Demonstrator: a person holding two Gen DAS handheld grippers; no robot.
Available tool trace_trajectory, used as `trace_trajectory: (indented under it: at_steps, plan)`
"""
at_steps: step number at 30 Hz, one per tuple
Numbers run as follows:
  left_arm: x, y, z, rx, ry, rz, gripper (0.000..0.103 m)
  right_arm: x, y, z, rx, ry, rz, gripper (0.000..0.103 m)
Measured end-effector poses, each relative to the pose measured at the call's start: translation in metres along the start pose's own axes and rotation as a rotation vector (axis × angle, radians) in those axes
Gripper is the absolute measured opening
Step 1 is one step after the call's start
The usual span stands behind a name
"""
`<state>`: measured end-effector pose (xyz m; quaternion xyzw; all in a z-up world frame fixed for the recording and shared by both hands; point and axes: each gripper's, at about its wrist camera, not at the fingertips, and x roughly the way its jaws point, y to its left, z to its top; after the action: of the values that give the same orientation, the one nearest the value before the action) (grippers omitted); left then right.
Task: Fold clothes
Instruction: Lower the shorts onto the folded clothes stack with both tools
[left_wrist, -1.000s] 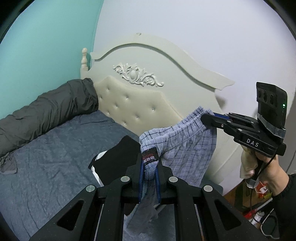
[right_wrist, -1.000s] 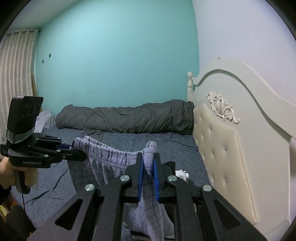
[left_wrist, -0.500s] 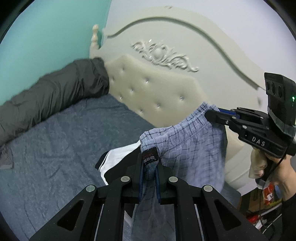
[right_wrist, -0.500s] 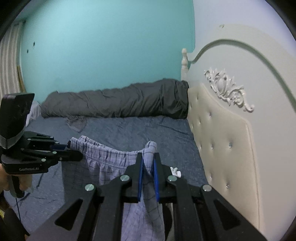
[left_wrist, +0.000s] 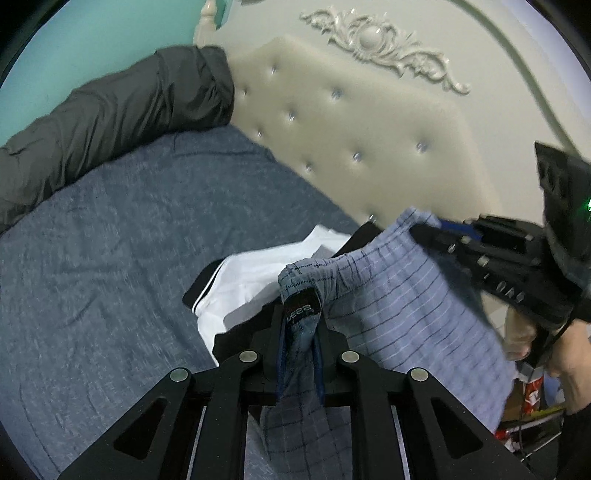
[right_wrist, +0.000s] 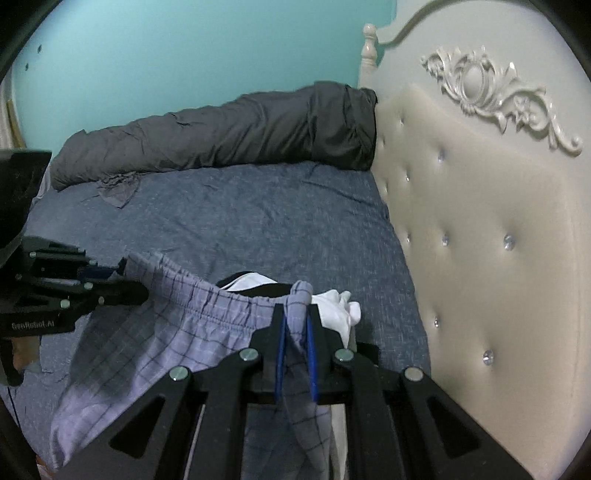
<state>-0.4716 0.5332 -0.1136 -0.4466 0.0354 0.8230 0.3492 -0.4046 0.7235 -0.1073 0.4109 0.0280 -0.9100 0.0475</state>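
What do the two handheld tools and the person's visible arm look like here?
Both tools are matte black, with silver bolts and blue finger pads. The left tool bears "GenRobot.AI" lettering, seen from the right wrist camera. The right tool carries a boxy module with a green light, a grey band and a black cable. The sleeve is black.

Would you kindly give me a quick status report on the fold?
Left gripper and right gripper both shut on the plaid shorts waistband, held stretched above the bed. Black-and-white garment lying beneath.
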Motion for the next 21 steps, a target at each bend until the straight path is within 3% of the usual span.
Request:
trace_trajectory:
  at_steps: [2, 4, 5, 8, 11, 15, 17, 21]
  plan:
    - [0.007, 0.004, -0.002, -0.007, 0.008, 0.007, 0.025, 0.007, -0.005, -0.001, 0.025, 0.018, 0.012, 0.011]
    - [0.013, 0.008, -0.004, -0.014, 0.016, 0.014, 0.044, 0.011, -0.011, 0.000, 0.063, 0.034, 0.018, 0.021]
    - [0.015, 0.010, -0.005, -0.017, 0.017, 0.018, 0.046, 0.010, -0.014, 0.000, 0.079, 0.031, 0.015, 0.032]
    - [0.000, 0.015, -0.006, -0.018, -0.020, 0.030, 0.049, -0.002, -0.023, 0.001, 0.116, -0.002, 0.033, 0.045]
    - [-0.018, 0.017, -0.005, -0.004, -0.085, 0.055, 0.049, -0.018, -0.028, 0.003, 0.130, -0.060, 0.027, 0.045]
    - [-0.028, 0.013, -0.002, 0.023, -0.132, 0.065, 0.049, -0.037, -0.025, 0.003, 0.119, -0.112, 0.085, 0.044]
    - [-0.022, 0.011, -0.002, 0.033, -0.110, 0.061, 0.049, -0.040, -0.019, 0.004, 0.092, -0.111, 0.119, 0.020]
    - [-0.007, 0.006, -0.005, 0.054, -0.075, 0.068, 0.048, -0.020, -0.002, 0.003, 0.027, -0.027, 0.121, 0.011]
